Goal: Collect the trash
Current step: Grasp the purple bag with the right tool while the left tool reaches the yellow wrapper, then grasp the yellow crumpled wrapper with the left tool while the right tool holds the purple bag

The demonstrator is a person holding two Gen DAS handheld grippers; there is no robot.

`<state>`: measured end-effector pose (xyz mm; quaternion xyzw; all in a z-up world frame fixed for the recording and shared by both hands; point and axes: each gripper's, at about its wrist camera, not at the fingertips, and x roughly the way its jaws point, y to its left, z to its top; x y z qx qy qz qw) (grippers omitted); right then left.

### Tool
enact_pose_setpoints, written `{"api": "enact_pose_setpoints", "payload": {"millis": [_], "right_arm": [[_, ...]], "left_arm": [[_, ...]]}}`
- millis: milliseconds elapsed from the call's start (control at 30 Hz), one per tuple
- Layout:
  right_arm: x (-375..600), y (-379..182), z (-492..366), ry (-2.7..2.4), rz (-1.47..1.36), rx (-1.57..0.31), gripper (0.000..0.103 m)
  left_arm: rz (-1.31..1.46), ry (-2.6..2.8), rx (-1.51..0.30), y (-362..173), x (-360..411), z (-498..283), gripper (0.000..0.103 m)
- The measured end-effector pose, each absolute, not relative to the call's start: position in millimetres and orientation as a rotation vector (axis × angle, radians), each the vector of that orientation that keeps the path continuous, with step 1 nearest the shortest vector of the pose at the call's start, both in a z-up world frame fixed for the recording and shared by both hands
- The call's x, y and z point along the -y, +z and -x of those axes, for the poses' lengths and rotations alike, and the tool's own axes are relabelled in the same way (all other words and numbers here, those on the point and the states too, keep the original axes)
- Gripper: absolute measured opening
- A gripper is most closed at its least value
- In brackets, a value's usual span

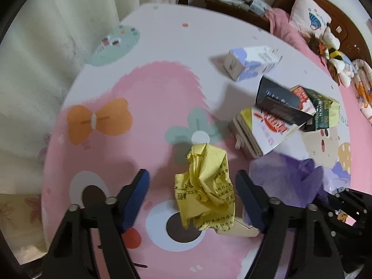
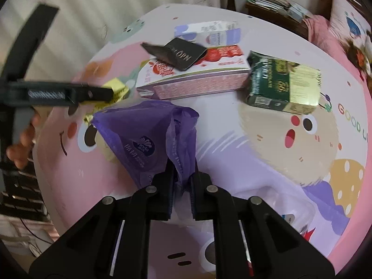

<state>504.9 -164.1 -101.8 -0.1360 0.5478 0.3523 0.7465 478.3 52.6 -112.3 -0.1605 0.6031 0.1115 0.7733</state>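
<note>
Paper, a crumpled yellow wad (image 1: 205,186), lies on the table (image 1: 162,46) squarely between the wide-spread left gripper (image 1: 191,190), long axis near-to-far; right gripper (image 2: 182,186) pinches the purple bag (image 2: 148,127) just right.

- Purple bag (image 2: 148,137) hides the yellow paper's (image 2: 114,90) lower part in right wrist view.
- Milk carton (image 1: 251,62) motion-blurred; print unreadable.
- Black card (image 2: 179,54) covers part of the red-and-white box (image 2: 197,79).
</note>
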Motion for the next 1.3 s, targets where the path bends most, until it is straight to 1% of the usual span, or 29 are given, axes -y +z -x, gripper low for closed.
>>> {"api": "enact_pose_setpoints", "payload": {"millis": [33,100,133,167,233,267,300,400,567,833,933,1067,1300], "right_arm": [[165.4,-100.5,-506.8,0.767,0.29,-1.198,0.008],[165.4,-98.9,-508.3,0.763,0.269,-1.198,0.008],[165.8,-98.2,-508.4,0.762,0.261,-1.2,0.008],[167.7,-97.3,-507.5,0.762,0.252,-1.2,0.008],[170.5,-95.2,-505.7,0.761,0.239,-1.199,0.008],[170.8,-93.9,-504.2,0.761,0.232,-1.198,0.008],[171.6,-91.9,-502.3,0.76,0.227,-1.195,0.008],[171.6,-87.5,-495.4,0.754,0.209,-1.187,0.008],[172.2,-72.0,-478.0,0.741,0.173,-1.159,0.008],[178.1,-37.0,-421.9,0.678,0.1,-1.102,0.008],[181.6,-25.8,-387.0,0.63,0.062,-1.084,0.008],[185.0,-16.8,-323.8,0.545,0.002,-1.064,0.008],[174.9,-31.2,-209.0,0.4,-0.085,-1.1,0.008]], "left_arm": [[0.368,0.242,-1.322,-117.8,-53.0,-480.5,0.067],[0.391,0.24,-1.341,-124.6,-53.9,-482.5,0.055],[0.404,0.237,-1.347,-127.9,-53.9,-483.4,0.051],[0.412,0.234,-1.353,-131.0,-53.5,-483.9,0.041],[0.42,0.235,-1.349,-133.6,-52.3,-483.0,0.039],[0.417,0.239,-1.337,-133.0,-51.6,-481.8,0.023],[0.414,0.24,-1.335,-133.0,-50.7,-480.7,0.021],[0.411,0.254,-1.31,-128.4,-48.7,-473.0,0.02],[0.361,0.265,-1.238,-100.7,-40.2,-447.3,0.02],[0.278,0.216,-1.156,-46.4,-36.5,-366.9,0.02],[0.24,0.162,-1.136,-30.0,-28.0,-330.6,0.02],[0.186,0.076,-1.114,-10.6,-40.7,-268.0,0.02],[0.083,-0.064,-1.103,-6.4,-53.0,-165.8,0.02]]}}
